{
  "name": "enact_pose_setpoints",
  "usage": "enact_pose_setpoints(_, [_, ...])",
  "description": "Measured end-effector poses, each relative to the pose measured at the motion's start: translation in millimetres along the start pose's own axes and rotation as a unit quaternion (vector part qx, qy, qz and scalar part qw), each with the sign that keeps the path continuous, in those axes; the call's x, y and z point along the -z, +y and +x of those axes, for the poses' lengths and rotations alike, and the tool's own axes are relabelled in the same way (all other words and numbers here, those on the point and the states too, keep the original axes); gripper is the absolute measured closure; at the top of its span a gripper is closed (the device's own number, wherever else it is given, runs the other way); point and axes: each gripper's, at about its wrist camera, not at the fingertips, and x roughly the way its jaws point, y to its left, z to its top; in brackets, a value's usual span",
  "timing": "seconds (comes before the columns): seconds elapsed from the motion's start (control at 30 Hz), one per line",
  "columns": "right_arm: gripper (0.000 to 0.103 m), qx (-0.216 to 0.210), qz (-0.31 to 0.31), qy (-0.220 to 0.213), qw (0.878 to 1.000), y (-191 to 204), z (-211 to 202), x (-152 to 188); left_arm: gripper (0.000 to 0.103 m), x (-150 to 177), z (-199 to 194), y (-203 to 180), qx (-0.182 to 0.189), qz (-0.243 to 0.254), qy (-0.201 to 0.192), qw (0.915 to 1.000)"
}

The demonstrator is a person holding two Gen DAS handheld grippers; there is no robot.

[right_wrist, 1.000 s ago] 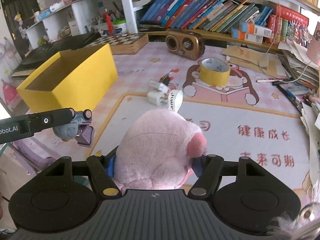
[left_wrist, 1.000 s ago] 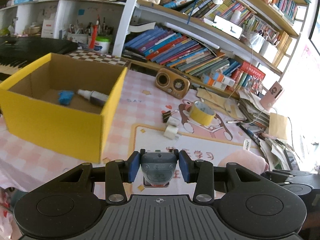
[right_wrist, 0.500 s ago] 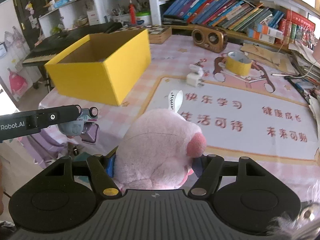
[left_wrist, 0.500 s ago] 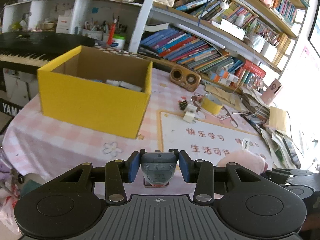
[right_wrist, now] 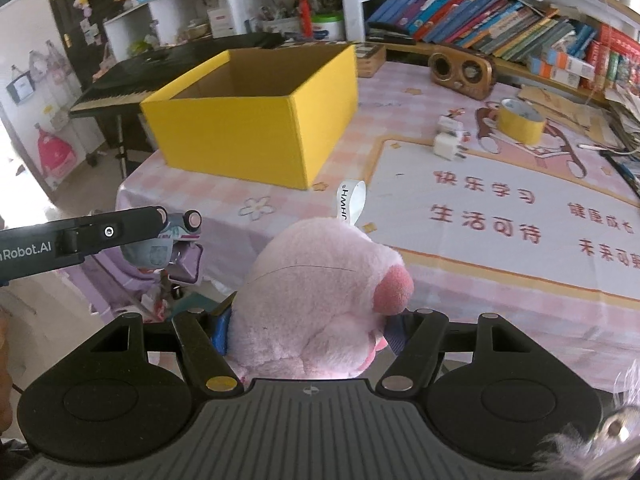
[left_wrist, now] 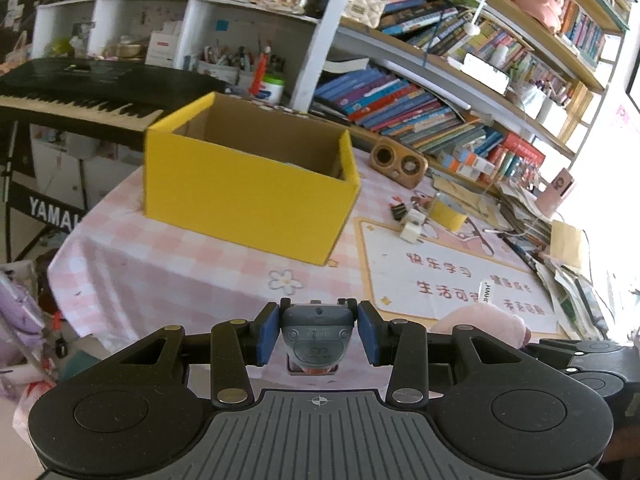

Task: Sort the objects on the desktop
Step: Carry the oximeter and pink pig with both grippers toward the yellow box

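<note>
Above table edge, left gripper clamps toy car; right gripper squeezes pink plush.

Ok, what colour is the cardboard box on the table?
Yellow outside, brown inside; the box shows best in the right wrist view.

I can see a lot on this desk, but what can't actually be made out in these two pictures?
- Inside of the yellow box: its own walls hide the contents in both views.
- Right fingers' pads: buried behind the pink plush toy, right view.
- Grey toy car: only its underside shows, left view.
- Book titles on the shelves: too small.
</note>
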Motion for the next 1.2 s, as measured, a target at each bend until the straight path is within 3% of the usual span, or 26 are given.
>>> enact_pose_setpoints(0.5, [0.036, -0.04, -0.045, 0.003, 0.998, 42, 14, -8, 0.063, -1, -22, 31, -0.036, -0.025, -0.026, 0.9987])
enact_pose_setpoints(1.2, [0.036, -0.035, -0.056, -0.013, 0.998, 56, 19, -31, 0.063, -26, -16, 42, -0.018, -0.015, -0.047, 0.9986])
